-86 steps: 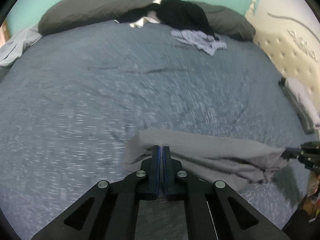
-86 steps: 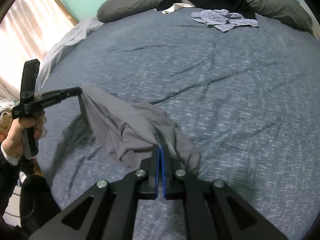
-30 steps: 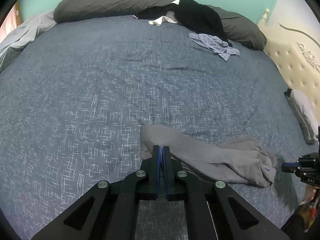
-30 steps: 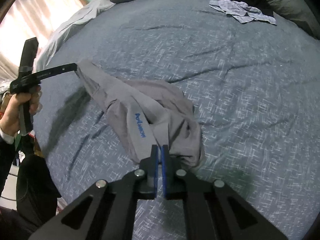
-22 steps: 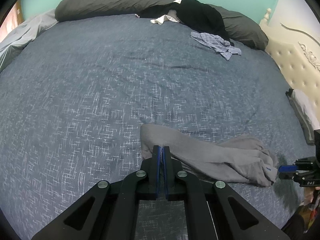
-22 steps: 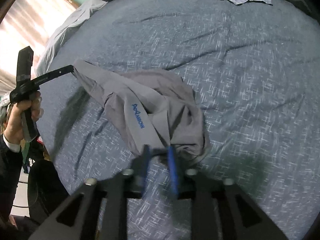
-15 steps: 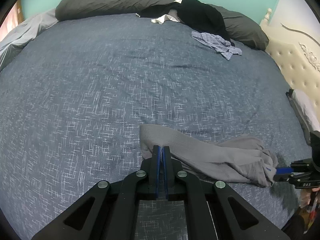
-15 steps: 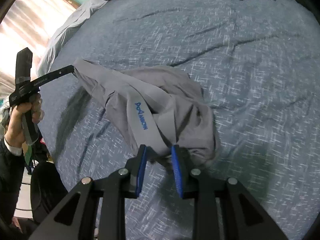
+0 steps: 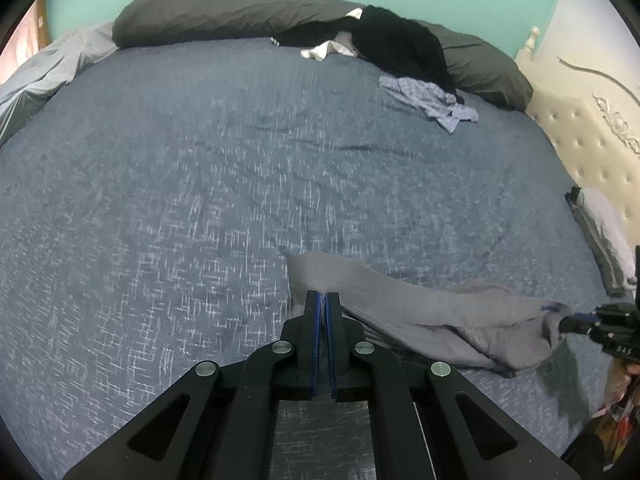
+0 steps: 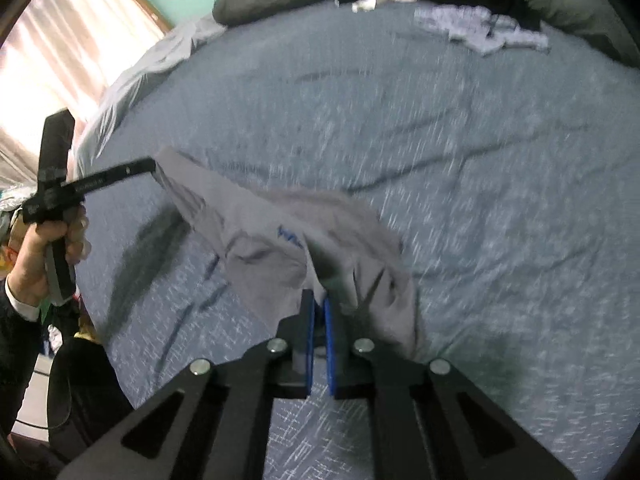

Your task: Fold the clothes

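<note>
A grey garment [image 9: 420, 312] with blue lettering is stretched between both grippers just above the blue bedcover [image 9: 200, 200]. My left gripper [image 9: 322, 298] is shut on one end of it, the cloth pinched between the blue pads. In the right wrist view the garment [image 10: 260, 248] sags in folds, and my right gripper [image 10: 318, 308] has its jaws closing on a bunched edge, with fabric between the pads. The left gripper [image 10: 154, 168] shows there at the left, held by a hand. The right gripper [image 9: 568, 322] appears at the right edge of the left wrist view.
Dark grey pillows [image 9: 224, 12], a black clothes pile [image 9: 400, 40] and a blue checked garment [image 9: 428, 96] lie at the far side of the bed. A cream tufted headboard [image 9: 592, 140] and folded cloth [image 9: 600, 224] are to the right. A curtain [image 10: 60, 60] hangs at the left.
My right gripper opened, took a new hold on the garment's edge and closed again, lifting that end slightly. The left gripper kept its grip and stayed in place.
</note>
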A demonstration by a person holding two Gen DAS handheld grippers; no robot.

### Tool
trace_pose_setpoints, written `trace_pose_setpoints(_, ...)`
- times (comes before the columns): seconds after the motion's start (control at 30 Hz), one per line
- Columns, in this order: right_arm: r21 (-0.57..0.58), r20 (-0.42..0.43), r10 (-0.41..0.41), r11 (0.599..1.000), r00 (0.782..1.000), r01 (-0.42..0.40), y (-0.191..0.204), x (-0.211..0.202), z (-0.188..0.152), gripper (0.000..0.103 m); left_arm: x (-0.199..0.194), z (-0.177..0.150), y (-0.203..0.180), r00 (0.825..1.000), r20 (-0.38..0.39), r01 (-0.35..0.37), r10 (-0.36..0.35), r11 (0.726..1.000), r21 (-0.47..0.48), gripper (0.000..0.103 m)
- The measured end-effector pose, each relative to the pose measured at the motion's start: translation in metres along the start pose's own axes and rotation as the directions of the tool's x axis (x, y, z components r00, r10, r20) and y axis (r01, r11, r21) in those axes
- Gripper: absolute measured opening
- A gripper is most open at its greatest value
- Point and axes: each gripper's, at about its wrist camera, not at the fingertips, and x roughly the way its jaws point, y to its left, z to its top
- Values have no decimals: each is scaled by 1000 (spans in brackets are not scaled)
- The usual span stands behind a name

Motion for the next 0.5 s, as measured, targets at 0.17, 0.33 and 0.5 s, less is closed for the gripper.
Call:
trace_pose_setpoints(0.17, -21, 114, -26, 999, 993, 28, 3, -51, 20, 4, -24, 21, -11, 999, 51, 12, -12, 1000, 15, 3)
trace_pose_setpoints(0.33, -47, 212, -40, 998, 977, 51, 12, -108, 41, 4, -57, 51, -35, 993, 117, 16, -23, 998, 62, 3)
trace_pose_setpoints(0.5, -77, 294, -59, 993, 954, 85, 24, -173, 54, 4, -84, 77, -59, 984, 166, 50, -67, 994, 102, 3)
